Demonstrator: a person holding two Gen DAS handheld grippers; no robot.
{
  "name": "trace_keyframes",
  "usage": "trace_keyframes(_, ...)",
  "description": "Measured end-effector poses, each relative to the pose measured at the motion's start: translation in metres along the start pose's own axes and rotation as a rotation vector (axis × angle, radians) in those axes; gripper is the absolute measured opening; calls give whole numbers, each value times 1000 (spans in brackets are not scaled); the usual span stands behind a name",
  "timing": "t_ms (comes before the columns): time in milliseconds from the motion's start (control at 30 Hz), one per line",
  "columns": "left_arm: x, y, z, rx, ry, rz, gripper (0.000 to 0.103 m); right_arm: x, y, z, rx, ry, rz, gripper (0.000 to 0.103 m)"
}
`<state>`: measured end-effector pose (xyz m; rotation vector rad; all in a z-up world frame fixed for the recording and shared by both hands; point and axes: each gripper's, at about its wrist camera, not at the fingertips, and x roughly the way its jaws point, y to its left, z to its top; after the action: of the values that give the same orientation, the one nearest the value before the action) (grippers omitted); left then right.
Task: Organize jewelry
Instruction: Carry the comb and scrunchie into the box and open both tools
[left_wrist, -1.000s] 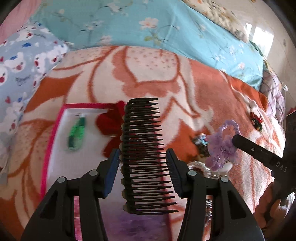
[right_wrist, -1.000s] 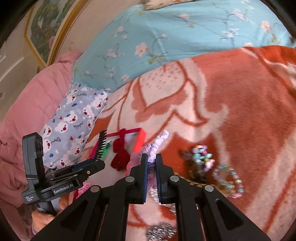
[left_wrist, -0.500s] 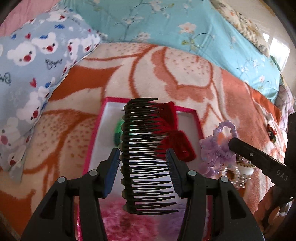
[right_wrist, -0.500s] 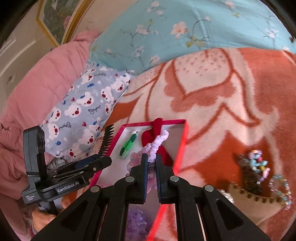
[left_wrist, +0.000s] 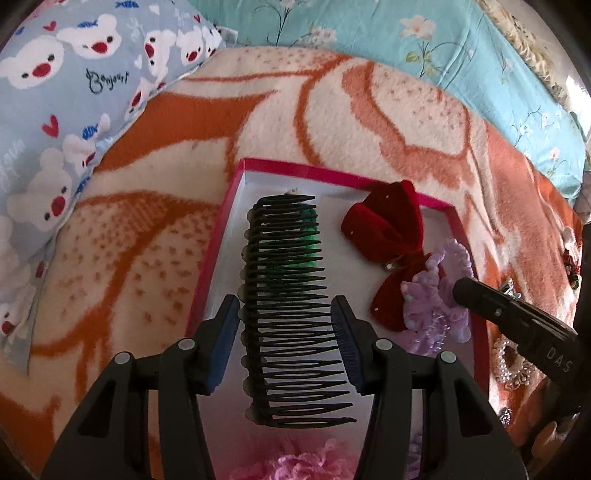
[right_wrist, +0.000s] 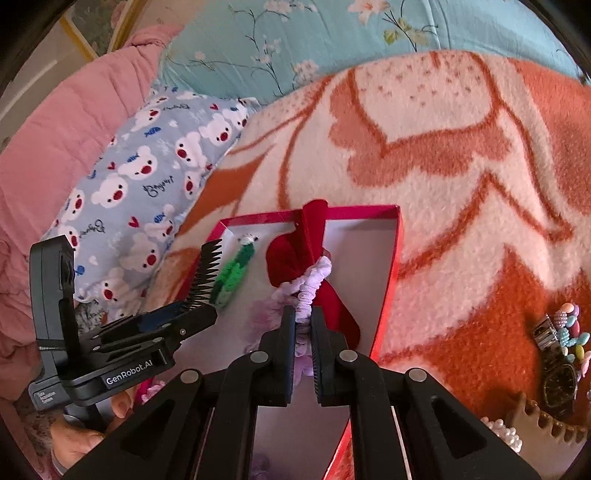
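My left gripper (left_wrist: 284, 310) is shut on a black hair comb (left_wrist: 288, 306) and holds it above the red-rimmed white box (left_wrist: 236, 192); the left gripper (right_wrist: 199, 306) shows in the right wrist view with the comb (right_wrist: 205, 275). My right gripper (right_wrist: 303, 319) is shut on a lilac scrunchie (right_wrist: 314, 280) over the box's (right_wrist: 391, 266) right part; the scrunchie (left_wrist: 436, 295) also shows in the left wrist view. A red velvet bow (left_wrist: 388, 232) and a green hair clip (right_wrist: 232, 277) lie in the box.
The box lies on an orange-and-cream blanket (right_wrist: 461, 166). A bear-print pillow (left_wrist: 55, 92) lies to the left, a turquoise floral cover (right_wrist: 295, 40) behind. Loose jewelry lies right of the box: a beaded clip (right_wrist: 569, 332), pearls (right_wrist: 506, 435), a rhinestone piece (left_wrist: 513, 362). A pink pom-pom (left_wrist: 295, 461) lies at the box's near end.
Both grippers have moved left over the box with their items. The comb now hangs over the green clip; the scrunchie now hangs beside the red bow, inside the box rim.
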<state>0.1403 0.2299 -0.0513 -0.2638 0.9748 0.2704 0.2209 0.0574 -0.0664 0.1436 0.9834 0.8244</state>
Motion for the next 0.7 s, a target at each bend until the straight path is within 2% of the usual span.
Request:
trace_keyframes(500,8,-4,1,4,45,27,51,6,-4,-1,12,13,0,16)
trace_keyframes(700,2,-6,1,13,40,31,54,-1,-5,-2,27,3,10,31)
